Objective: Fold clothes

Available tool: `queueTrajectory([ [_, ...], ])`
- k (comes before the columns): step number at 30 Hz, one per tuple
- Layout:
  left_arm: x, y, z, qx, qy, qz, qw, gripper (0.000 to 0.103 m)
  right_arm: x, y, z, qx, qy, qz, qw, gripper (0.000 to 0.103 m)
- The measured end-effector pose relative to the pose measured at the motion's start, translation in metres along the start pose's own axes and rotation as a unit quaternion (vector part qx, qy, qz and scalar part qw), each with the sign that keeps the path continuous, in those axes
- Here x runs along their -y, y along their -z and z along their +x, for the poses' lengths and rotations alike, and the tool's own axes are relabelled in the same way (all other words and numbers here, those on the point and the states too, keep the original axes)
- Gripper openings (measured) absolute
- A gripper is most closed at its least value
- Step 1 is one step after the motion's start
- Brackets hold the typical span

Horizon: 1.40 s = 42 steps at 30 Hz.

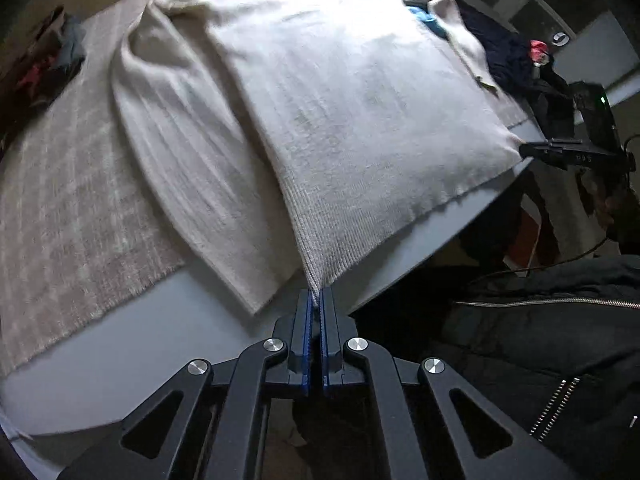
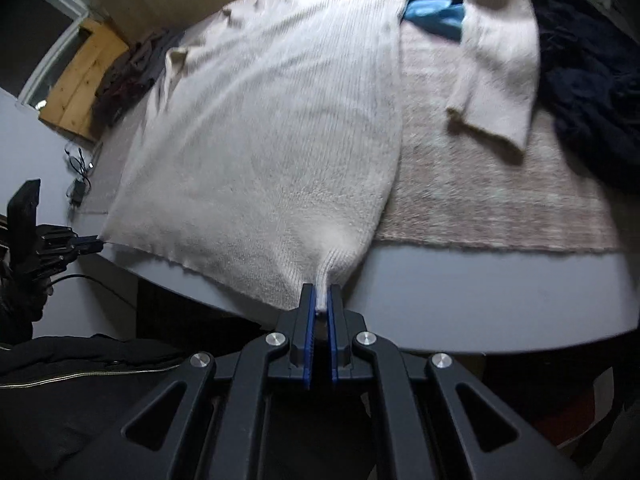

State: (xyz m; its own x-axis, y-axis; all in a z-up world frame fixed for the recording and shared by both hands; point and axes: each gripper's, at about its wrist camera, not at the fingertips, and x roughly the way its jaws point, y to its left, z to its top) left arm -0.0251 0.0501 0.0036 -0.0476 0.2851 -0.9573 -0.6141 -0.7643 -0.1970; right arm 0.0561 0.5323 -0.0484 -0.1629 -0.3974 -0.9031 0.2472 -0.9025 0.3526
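A pale grey table (image 2: 500, 300) is covered by a beige woven rug (image 2: 500, 200). A cream sweater (image 2: 280, 140), blue cloth (image 2: 436, 16) and dark clothes (image 2: 592, 92) are spread upon the rug.

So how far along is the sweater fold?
Done: cream sweater is spread on the table. In hand: left gripper and right gripper each pinch a hem corner. Left: no fold made yet; one sleeve lies out sideways.

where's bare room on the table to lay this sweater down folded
Bare mat lies right of the sweater, bordered by its loose sleeve and the table edge. A wider patch of mat lies left of the sweater. Crowded: the far right corner, with dark clothes and a blue garment.
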Motion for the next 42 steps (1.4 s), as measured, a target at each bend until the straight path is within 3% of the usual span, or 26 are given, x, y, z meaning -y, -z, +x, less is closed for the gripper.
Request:
queueTrajectory([
  [3,-0.007,0.001,0.004,-0.016,-0.01,0.012,0.9998,0.0,0.003,0.002,-0.005,-0.024,-0.032,0.005,0.999,0.01],
  [6,-0.014,0.002,0.008,-0.027,-0.019,0.018,0.9993,0.0,0.021,0.001,-0.017,0.011,-0.043,0.049,0.998,0.036],
  [9,-0.019,-0.002,0.006,-0.022,-0.023,0.016,0.9994,0.0,0.04,0.001,-0.02,0.048,-0.034,0.083,0.995,0.037],
  [11,-0.019,-0.008,0.002,-0.013,-0.021,0.016,0.9996,0.0,0.042,0.002,-0.01,0.045,-0.003,0.069,0.997,0.036],
  [15,-0.005,-0.028,-0.004,0.015,0.006,0.034,0.9993,0.0,0.029,0.003,0.012,0.035,-0.009,0.043,0.998,0.034],
  [19,0.008,-0.045,0.017,0.005,0.01,0.054,0.9985,0.0,0.01,-0.002,0.026,0.032,0.004,0.011,0.999,0.01],
  [23,0.013,-0.054,0.041,-0.02,0.006,0.064,0.9978,0.0,-0.02,-0.003,0.018,0.049,-0.063,-0.013,0.997,0.011],
  [26,0.013,-0.054,0.049,-0.034,-0.001,0.068,0.9971,0.0,-0.039,0.0,0.006,0.065,-0.102,-0.036,0.992,0.02],
  [30,0.012,-0.056,0.049,-0.034,0.002,0.069,0.997,0.0,0.003,0.007,0.001,0.087,-0.044,0.04,0.994,0.02],
  [34,0.013,-0.056,0.049,-0.035,0.003,0.071,0.9968,0.0,0.02,0.014,0.005,0.084,0.027,0.066,0.994,0.02],
  [39,0.016,-0.057,0.046,-0.041,-0.001,0.08,0.996,0.0,0.012,0.012,0.023,0.06,0.011,0.048,0.997,0.02],
  [41,0.018,-0.058,0.041,-0.039,-0.003,0.082,0.9959,0.0,0.003,0.011,0.021,0.064,0.002,0.032,0.997,0.005],
  [42,0.019,-0.06,0.037,-0.034,-0.005,0.084,0.9959,0.0,0.002,0.01,0.018,0.069,0.006,0.031,0.997,0.004],
])
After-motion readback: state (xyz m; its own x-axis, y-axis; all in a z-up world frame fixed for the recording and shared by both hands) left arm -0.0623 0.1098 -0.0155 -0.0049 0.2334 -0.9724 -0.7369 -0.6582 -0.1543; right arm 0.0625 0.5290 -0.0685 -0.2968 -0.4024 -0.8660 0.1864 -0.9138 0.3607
